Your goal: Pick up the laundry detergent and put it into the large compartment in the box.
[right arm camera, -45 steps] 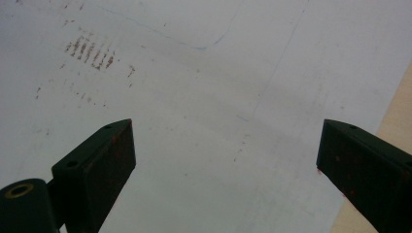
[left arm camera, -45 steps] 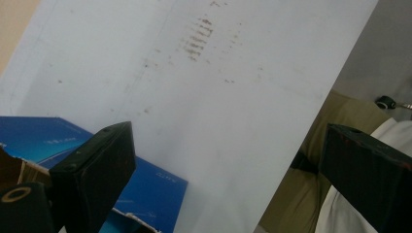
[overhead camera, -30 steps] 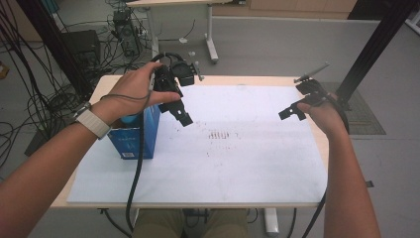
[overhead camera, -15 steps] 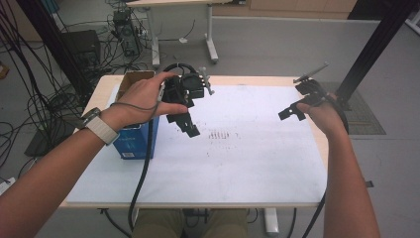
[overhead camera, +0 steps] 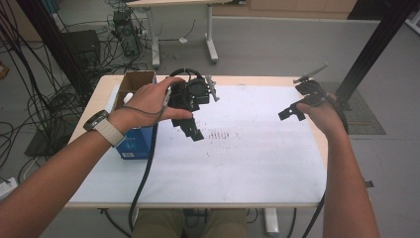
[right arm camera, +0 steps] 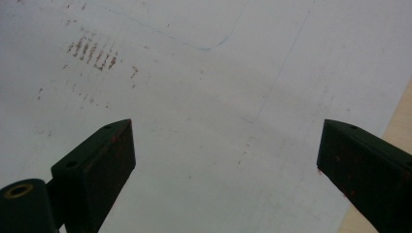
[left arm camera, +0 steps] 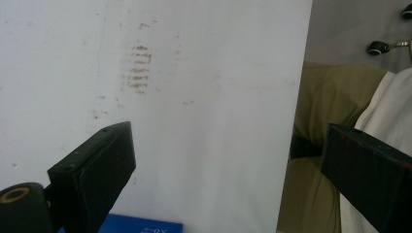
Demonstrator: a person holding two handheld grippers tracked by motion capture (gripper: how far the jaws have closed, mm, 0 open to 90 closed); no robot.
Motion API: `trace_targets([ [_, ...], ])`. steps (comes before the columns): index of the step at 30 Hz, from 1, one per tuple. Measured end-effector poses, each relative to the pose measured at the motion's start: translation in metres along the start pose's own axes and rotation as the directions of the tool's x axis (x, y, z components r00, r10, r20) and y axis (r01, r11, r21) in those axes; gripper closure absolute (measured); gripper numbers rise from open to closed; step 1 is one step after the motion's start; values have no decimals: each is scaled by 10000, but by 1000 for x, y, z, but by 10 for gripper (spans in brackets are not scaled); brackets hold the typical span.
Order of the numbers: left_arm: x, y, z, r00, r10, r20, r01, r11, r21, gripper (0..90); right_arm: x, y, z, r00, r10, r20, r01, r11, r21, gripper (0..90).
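My left gripper (overhead camera: 190,130) hangs over the back-left part of a white sheet (overhead camera: 247,163), held from above by a hand with a watch on the wrist. In the left gripper view the left gripper (left arm camera: 228,141) is open with nothing between its jaws. It points at faint brown marks (left arm camera: 138,68) on the sheet. My right gripper (overhead camera: 292,111) hovers over the sheet's right side. The right gripper (right arm camera: 226,131) is also open and empty above the sheet, with the brown marks (right arm camera: 92,51) farther off.
A blue box (overhead camera: 136,144) with open brown flaps stands at the table's left, beside my left hand; its corner (left arm camera: 141,226) lies under the left jaws. The wooden table edge (right arm camera: 401,121) runs close on the right. The person's lap (left arm camera: 316,145) lies beyond the sheet's near edge.
My left hand has carried its gripper to the right, from over the blue box to above the sheet. The right gripper has stayed where it was.
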State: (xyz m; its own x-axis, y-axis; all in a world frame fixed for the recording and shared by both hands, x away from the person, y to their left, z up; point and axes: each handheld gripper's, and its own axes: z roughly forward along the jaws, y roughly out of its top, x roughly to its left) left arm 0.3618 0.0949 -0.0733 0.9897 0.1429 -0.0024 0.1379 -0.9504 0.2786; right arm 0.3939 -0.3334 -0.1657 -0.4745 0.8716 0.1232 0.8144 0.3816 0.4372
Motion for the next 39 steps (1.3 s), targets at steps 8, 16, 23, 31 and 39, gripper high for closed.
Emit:
trace_targets([
  [8,2,1,5,10000,42,71,-43,9999,141,61,-1,1,2,10000,-10,-24,10,10000,8,67],
  [16,3,2,7,10000,47,54,-48,9998,208,62,-3,1,2,10000,55,-4,-55,10000,-21,67],
  [23,1,2,9,10000,27,53,-28,9999,149,62,-2,0,3,10000,35,-13,-35,10000,-17,67],
  [31,2,4,11,9999,102,74,-104,9996,250,62,-4,-2,4,10000,70,-44,-70,10000,-8,67],
  [39,2,5,14,10000,41,80,-43,9997,252,62,-5,-4,4,9999,121,-40,-121,9999,-3,67],
])
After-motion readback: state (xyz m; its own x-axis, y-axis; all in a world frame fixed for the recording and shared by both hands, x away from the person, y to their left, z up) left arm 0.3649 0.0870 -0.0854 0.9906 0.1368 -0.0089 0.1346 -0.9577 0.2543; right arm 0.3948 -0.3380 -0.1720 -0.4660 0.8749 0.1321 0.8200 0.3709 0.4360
